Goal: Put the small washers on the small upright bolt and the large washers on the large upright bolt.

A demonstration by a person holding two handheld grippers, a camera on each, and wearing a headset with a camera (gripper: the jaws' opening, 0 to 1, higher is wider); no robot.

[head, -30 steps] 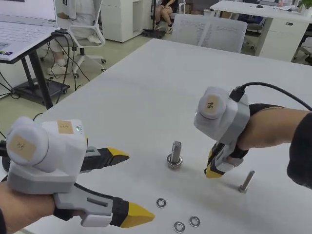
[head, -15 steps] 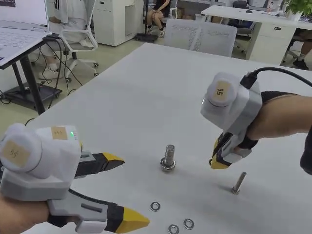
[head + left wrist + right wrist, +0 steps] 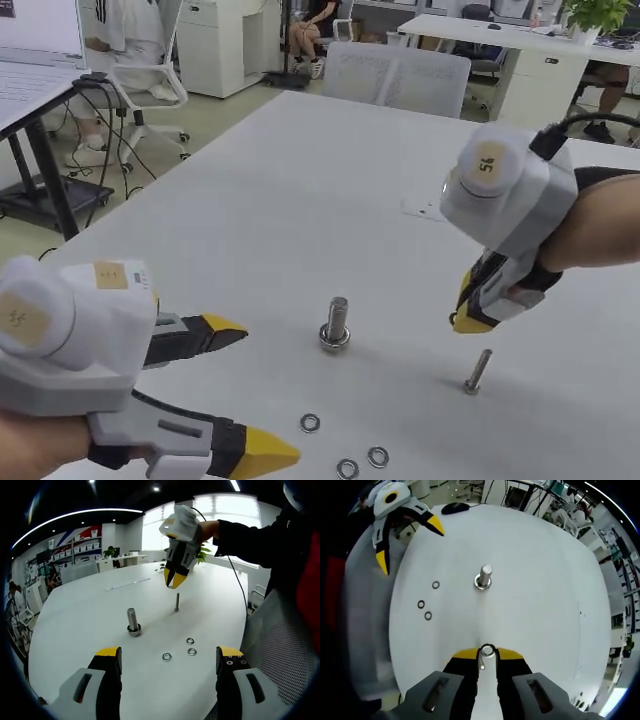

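**While your right gripper (image 3: 468,322) hangs by the small bolt (image 3: 477,370), three small washers (image 3: 310,423) lie loose on the table (image 3: 300,180)**

Head view: the large bolt (image 3: 336,318) stands upright on the white table with a large washer (image 3: 335,343) round its foot. The small bolt stands upright to its right, well apart from it. Your right gripper hangs above the table, just up and left of the small bolt, with its yellow tips drawn close together. The three small washers lie flat in a loose cluster nearer to you than the large bolt. Your left gripper (image 3: 249,390) is at the lower left, jaws spread wide, pointing toward the washers.

Left gripper view: your left gripper (image 3: 169,653) shows both jaws rising far apart at the bottom. The three small washers (image 3: 166,656) lie just beyond the tips. The large bolt (image 3: 132,621) stands farther off to the left. The small bolt (image 3: 177,601) stands behind the washers, and your right gripper (image 3: 175,582) points down above it without touching.

Right gripper view: your right gripper (image 3: 487,655) has its jaws nearly together, leaving a narrow slot. A small metal ring (image 3: 487,651) sits right between the yellow tips. I cannot tell whether the jaws pinch it or it lies below them. Beyond stand the large bolt (image 3: 484,575) and its large washer (image 3: 480,585), with the three small washers (image 3: 436,585) to the left.
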